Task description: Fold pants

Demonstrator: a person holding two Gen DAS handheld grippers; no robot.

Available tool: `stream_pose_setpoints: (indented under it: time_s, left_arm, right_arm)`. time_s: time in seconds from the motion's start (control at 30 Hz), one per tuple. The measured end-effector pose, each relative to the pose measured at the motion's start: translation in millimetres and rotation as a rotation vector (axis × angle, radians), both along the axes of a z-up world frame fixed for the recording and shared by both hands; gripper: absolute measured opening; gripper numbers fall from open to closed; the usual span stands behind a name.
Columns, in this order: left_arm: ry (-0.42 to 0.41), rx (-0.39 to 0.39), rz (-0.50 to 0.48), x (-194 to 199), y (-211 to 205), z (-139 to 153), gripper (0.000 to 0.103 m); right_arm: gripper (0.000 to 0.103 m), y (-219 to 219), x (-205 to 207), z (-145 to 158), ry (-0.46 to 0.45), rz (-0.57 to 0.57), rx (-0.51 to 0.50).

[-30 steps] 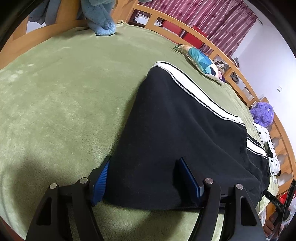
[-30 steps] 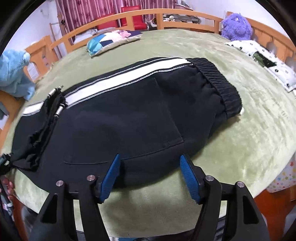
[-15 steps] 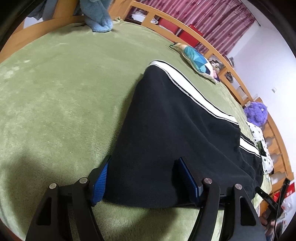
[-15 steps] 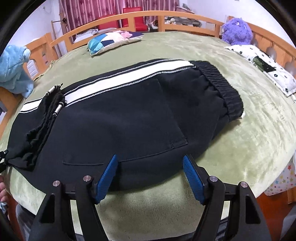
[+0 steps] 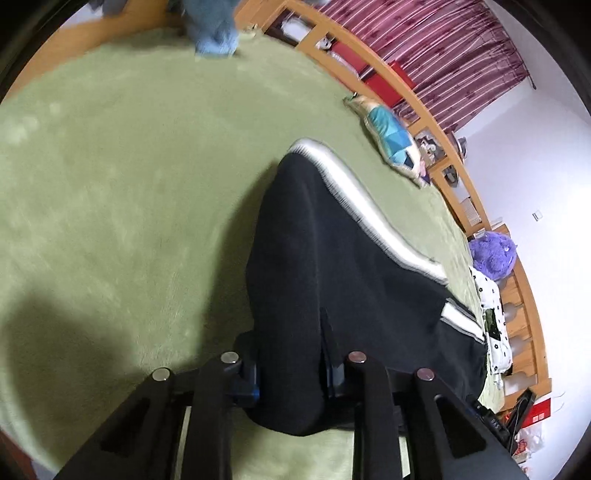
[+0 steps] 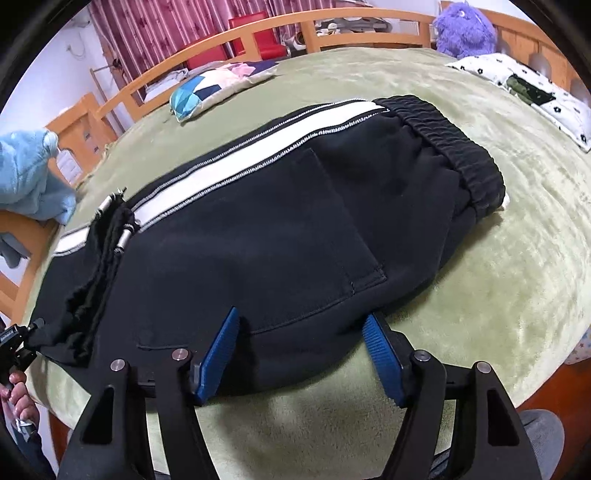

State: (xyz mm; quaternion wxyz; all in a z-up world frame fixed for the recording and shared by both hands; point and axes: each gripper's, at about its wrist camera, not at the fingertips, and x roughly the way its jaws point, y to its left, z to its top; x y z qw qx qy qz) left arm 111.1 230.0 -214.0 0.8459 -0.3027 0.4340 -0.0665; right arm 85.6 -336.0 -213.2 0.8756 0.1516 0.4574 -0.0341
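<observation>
Black pants (image 6: 280,236) with a white side stripe lie folded on the green bed cover, waistband at the right. In the left wrist view the pants (image 5: 332,266) run away from me, and my left gripper (image 5: 291,373) is shut on their near edge, the cloth bunched between the blue pads. My right gripper (image 6: 303,354) is open, its blue pads either side of the near edge of the pants by the back pocket. My left gripper also shows at the far left of the right wrist view (image 6: 18,339).
A green bed cover (image 5: 110,184) lies inside a wooden bed rail (image 6: 258,29). A patchwork pillow (image 6: 214,81), a purple plush toy (image 6: 465,29), a black-and-white spotted pillow (image 6: 524,85) and a blue towel (image 6: 26,173) lie around the edges.
My left gripper has closed on the near edge of the pants and pulled the cloth up into a ridge. My right gripper has stayed open and moved slightly closer.
</observation>
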Motion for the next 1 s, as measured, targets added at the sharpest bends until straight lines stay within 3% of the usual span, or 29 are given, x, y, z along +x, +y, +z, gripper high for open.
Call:
stream_pose_setpoints:
  time_s: [0.27,0.37,0.57,0.7,0.77,0.87,0.9,0.97,1.0]
  left_arm:
    - [-0.042,0.516,-0.053,9,-94,116,0.02]
    - [-0.12,0.672,-0.11,5,-153,163,0.02]
    - [-0.296,0.816,-0.304,-11,-291,236,0.019]
    - [-0.381,0.829,-0.489,-14,-403,248,0.02]
    - [-0.386,0.715,-0.623,-12,-454,239,0.029]
    - [-0.322,0.551,-0.694,-1,-482,226,0.029]
    - [-0.331,0.536,-0.683,0,-483,223,0.029]
    - [-0.341,0.564,-0.633,7,-474,217,0.047]
    - [-0.331,0.57,-0.618,11,-465,212,0.048]
  right_arm:
    - [0.069,-26,-9,30,-0.08,-0.012,-0.002]
    - [0.069,-42,-12,44,-0.108,-0.006,-0.022]
    - [0.069,-93,-22,65,-0.144,-0.048,-0.023]
    - [0.069,-132,-36,70,-0.135,-0.106,-0.012]
    - [0.069,-147,-43,71,-0.125,-0.132,-0.011]
    - [0.069,-163,-53,69,-0.107,-0.16,-0.02]
    - [0.069,-167,-56,68,-0.106,-0.163,-0.02]
    - [0.069,-172,-61,67,-0.116,-0.169,-0.005]
    - [0.069,-174,-61,67,-0.122,-0.164,0.009]
